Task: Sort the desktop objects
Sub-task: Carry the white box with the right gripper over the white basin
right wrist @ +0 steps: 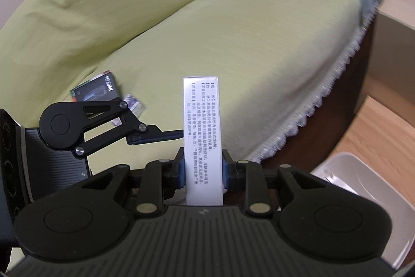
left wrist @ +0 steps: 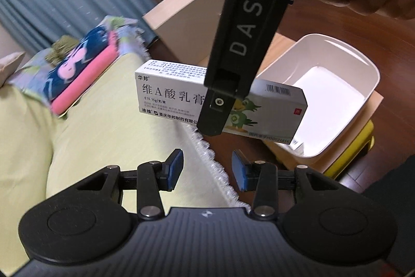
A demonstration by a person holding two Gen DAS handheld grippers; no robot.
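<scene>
A white ointment box (left wrist: 179, 100) with Chinese print and a green bird hangs in the air, and my right gripper (left wrist: 211, 118) is shut on it, coming down from the top of the left wrist view. In the right wrist view the same box (right wrist: 202, 121) stands upright between the blue pads (right wrist: 181, 170). My left gripper (left wrist: 207, 170) is open just below the box, nothing between its fingers; it also shows side-on as the left gripper (right wrist: 158, 135) at the left of the right wrist view. A white tray (left wrist: 363, 61) lies right of the box, over a wooden surface.
A yellow-green cloth (right wrist: 233, 43) with a lace edge covers the surface on the left. A black box (right wrist: 98, 90) and a small packet (right wrist: 135, 103) lie on it. Folded pink and blue towels (left wrist: 77, 72) sit at the far end. A beige box (left wrist: 192, 7) stands behind.
</scene>
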